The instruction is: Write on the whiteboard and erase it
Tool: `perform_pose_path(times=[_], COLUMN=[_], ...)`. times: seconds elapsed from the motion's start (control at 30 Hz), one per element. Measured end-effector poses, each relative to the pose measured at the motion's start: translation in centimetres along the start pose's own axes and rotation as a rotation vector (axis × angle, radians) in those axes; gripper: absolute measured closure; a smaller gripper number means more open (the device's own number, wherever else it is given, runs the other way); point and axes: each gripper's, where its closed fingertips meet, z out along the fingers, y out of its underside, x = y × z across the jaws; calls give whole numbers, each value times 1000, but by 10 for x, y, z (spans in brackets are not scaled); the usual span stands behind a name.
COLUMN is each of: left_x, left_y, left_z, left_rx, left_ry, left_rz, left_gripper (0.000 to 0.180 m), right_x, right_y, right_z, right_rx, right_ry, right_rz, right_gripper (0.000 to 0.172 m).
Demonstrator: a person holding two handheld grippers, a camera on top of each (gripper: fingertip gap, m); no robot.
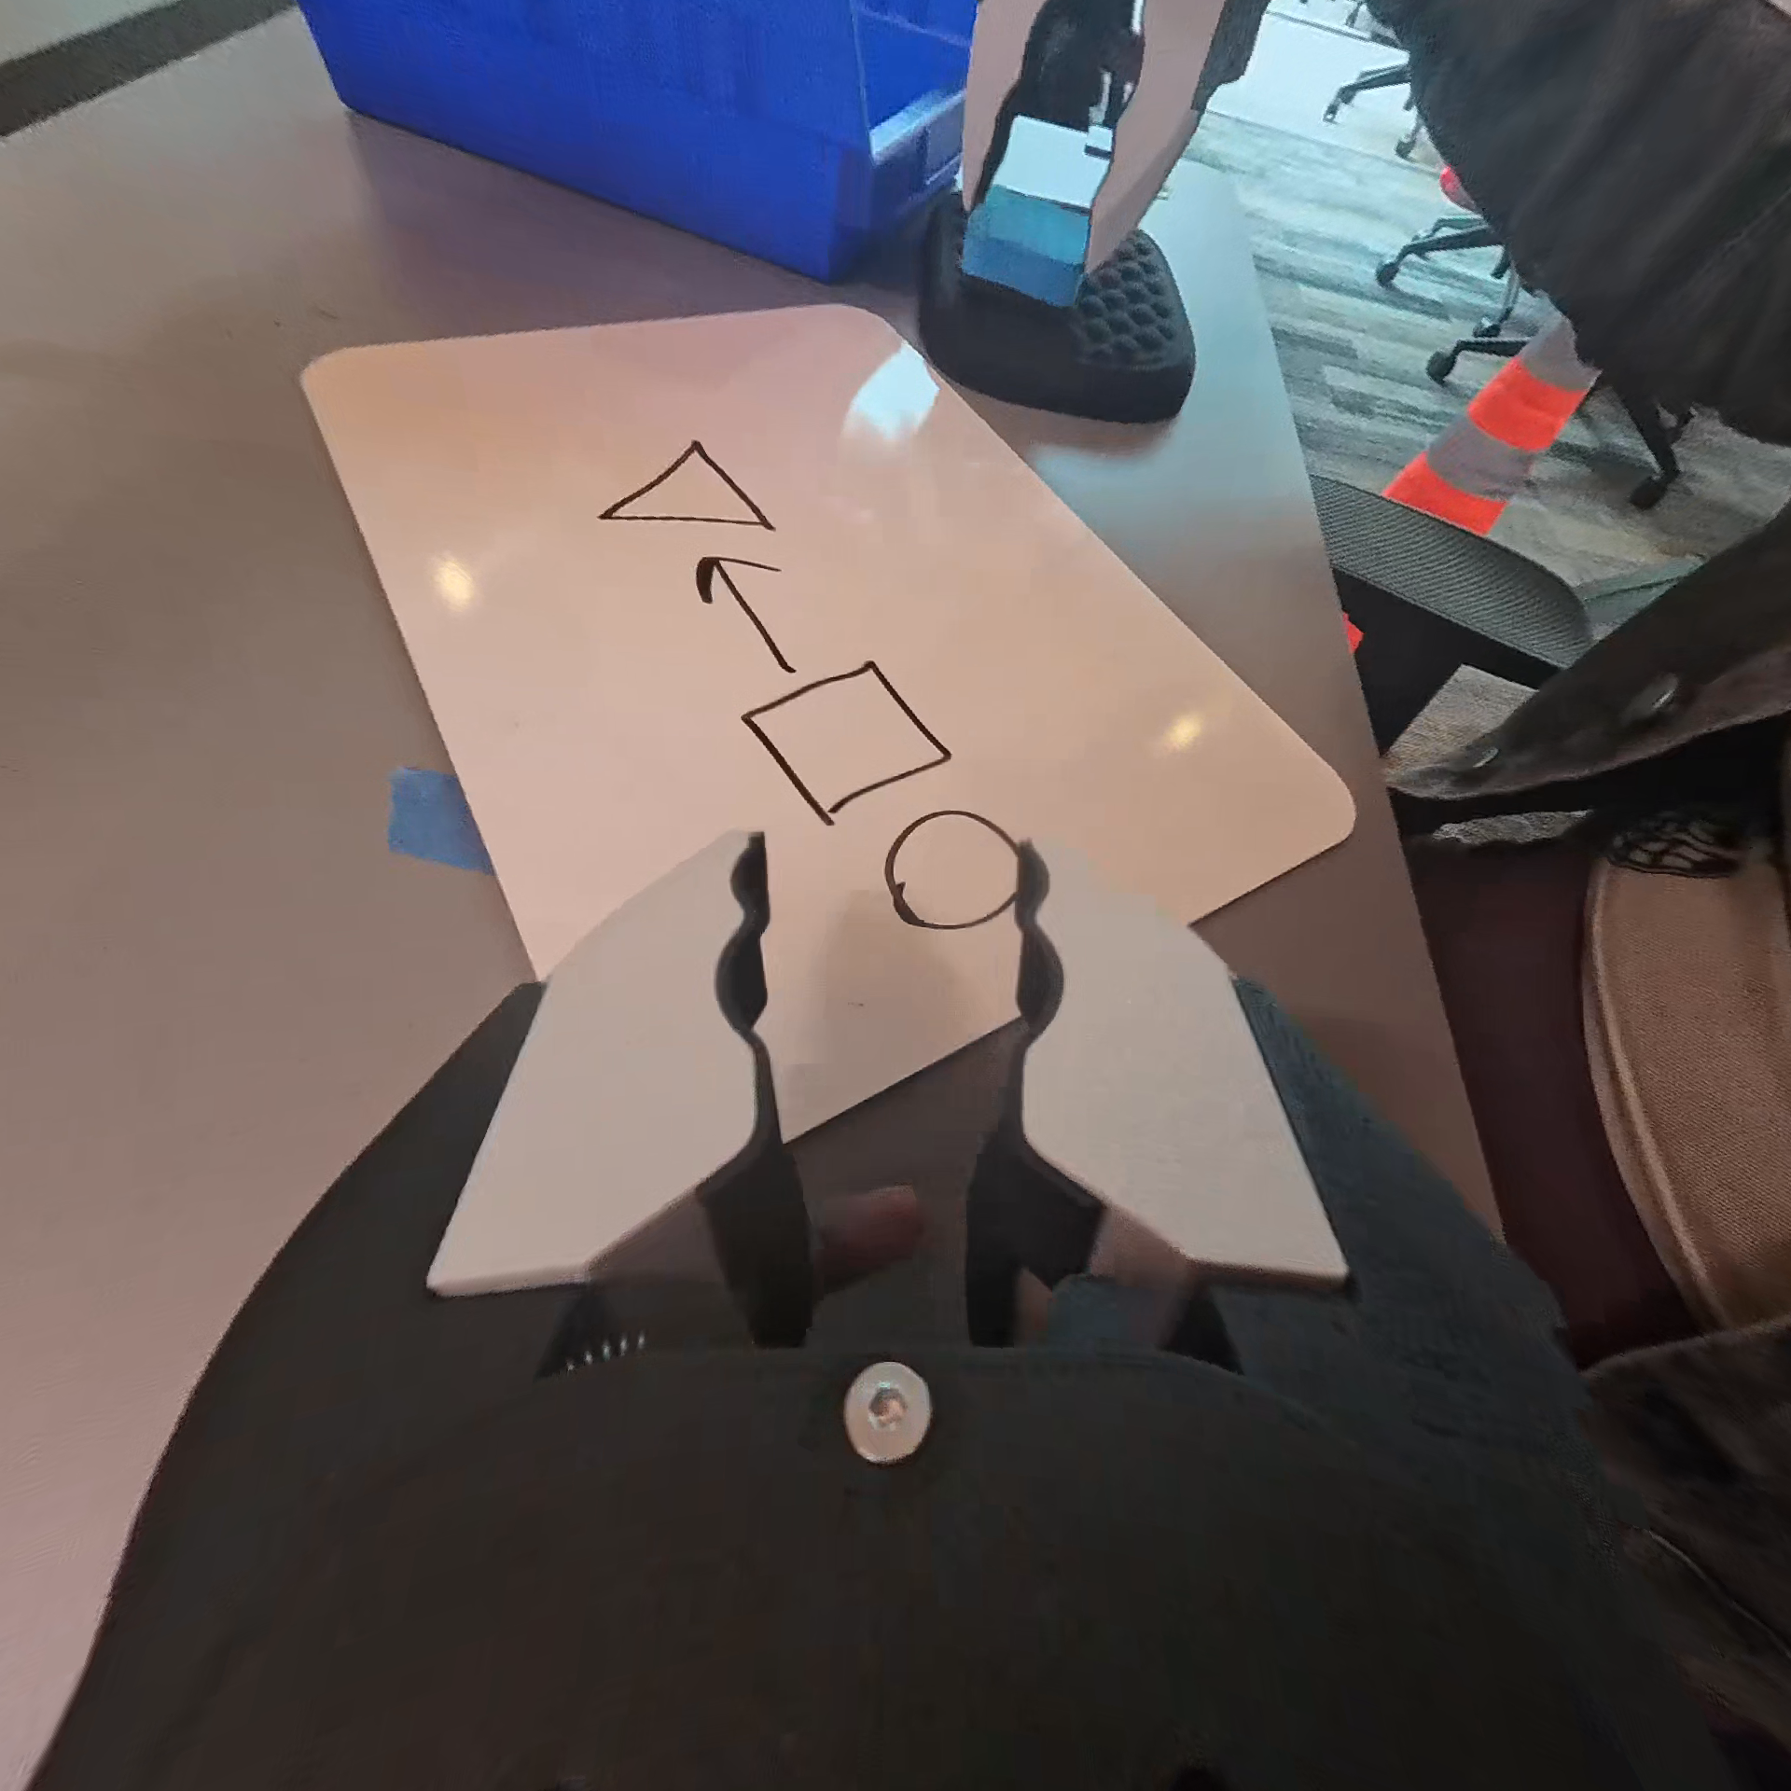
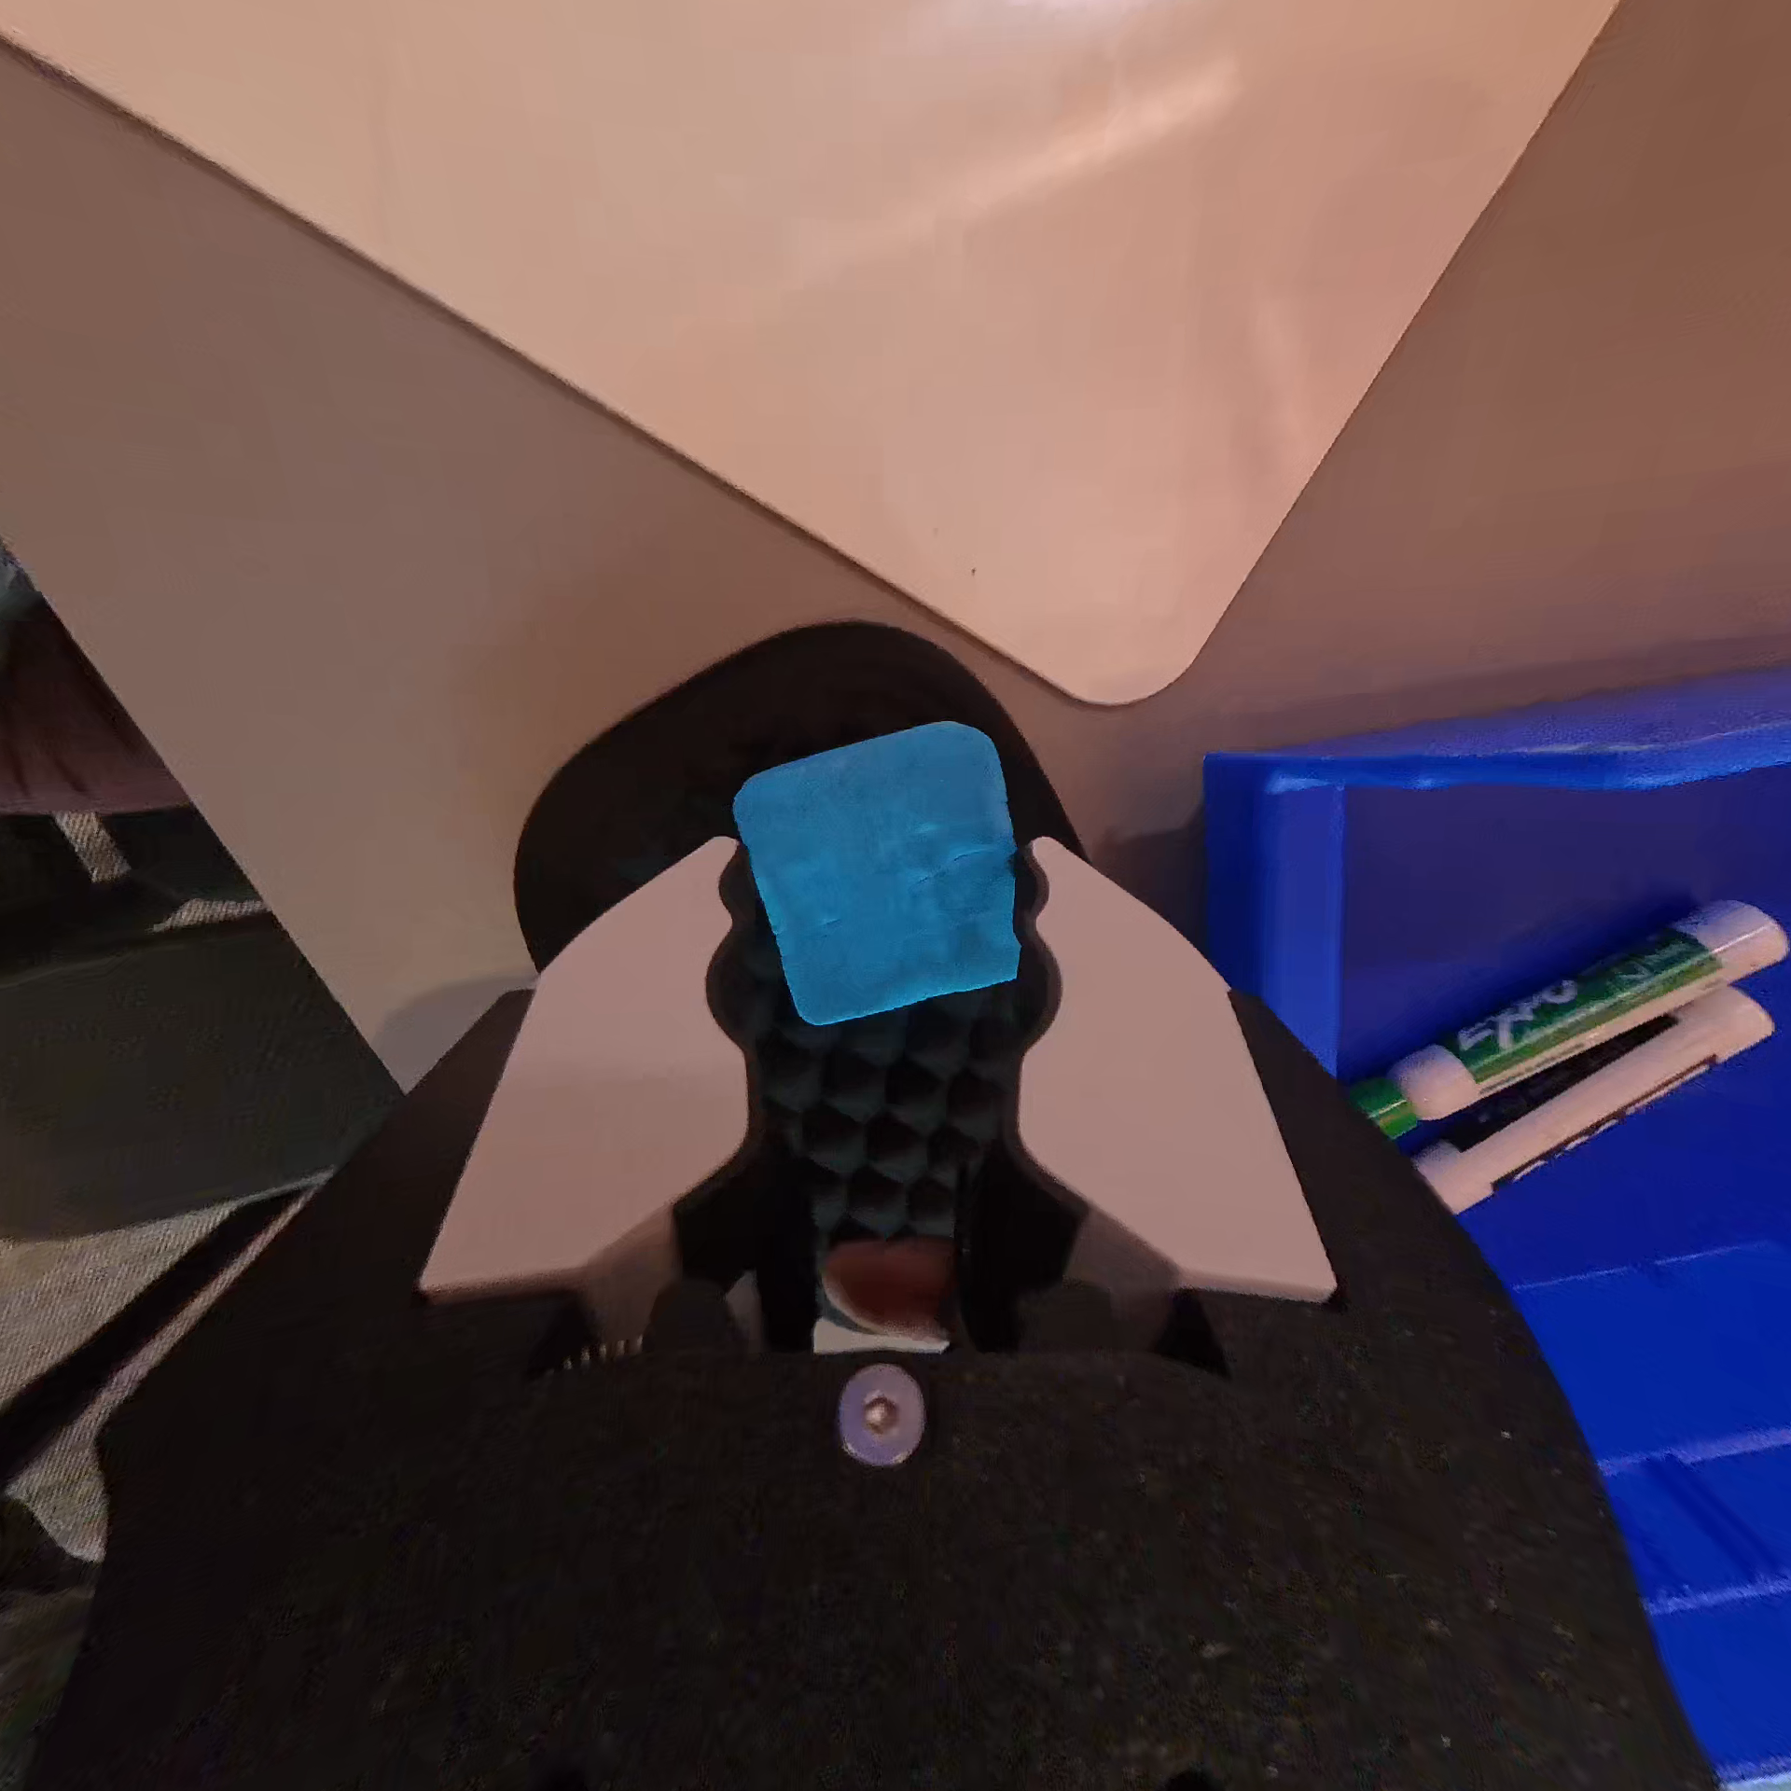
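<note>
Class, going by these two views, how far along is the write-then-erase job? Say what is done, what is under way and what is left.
Done: the whiteboard carries a triangle, arrow, square and circle.
Under way: the right gripper is closed on the blue eraser at the black foam pad; the left gripper is open and empty.
Left: wiping; all drawings remain.

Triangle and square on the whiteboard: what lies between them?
In the left wrist view, a drawn black arrow lies between the square and the triangle, pointing toward the triangle, on the whiteboard.
</note>
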Motion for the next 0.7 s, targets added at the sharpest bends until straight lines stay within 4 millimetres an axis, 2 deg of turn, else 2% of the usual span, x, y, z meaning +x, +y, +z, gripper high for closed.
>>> perform_pose_path(times=[0.03, 0.1, 0.2, 0.3, 0.37, 0.47, 0.53, 0.63, 0.7], left_x=[1, 4, 5, 1, -4, -7, -10, -9, -8], left_y=[-2, -4, 2, 19, 30, 39, 43, 44, 44], left_z=[-1, -3, -4, 1, 4, 4, 2, 0, 1], left_rx=[12, 28, -19, -146, -230, -300, -330, -345, -343], left_ry=[9, 24, 21, -16, -53, -76, -95, -74, -67], left_rz=[1, 16, 76, 107, 123, 139, 128, 91, 76], left_gripper=[131, 137, 180, 180, 180, 180, 180, 180, 180], right_x=[0, -10, -41, -83, -104, -121, -124, -128, -130], right_y=[-9, -44, -106, -162, -186, -206, -214, -215, -216], right_z=[-2, -7, -6, 12, 32, 57, 67, 76, 72], right_rx=[37, 161, 288, 329, 294, 216, 184, 117, 117], right_ry=[14, 13, -7, -93, -131, -145, -136, -146, -157], right_rz=[14, 45, -12, -101, -158, -227, -238, -249, -260], right_gripper=[119, 120, 120, 120, 119, 119, 119, 117, 106])
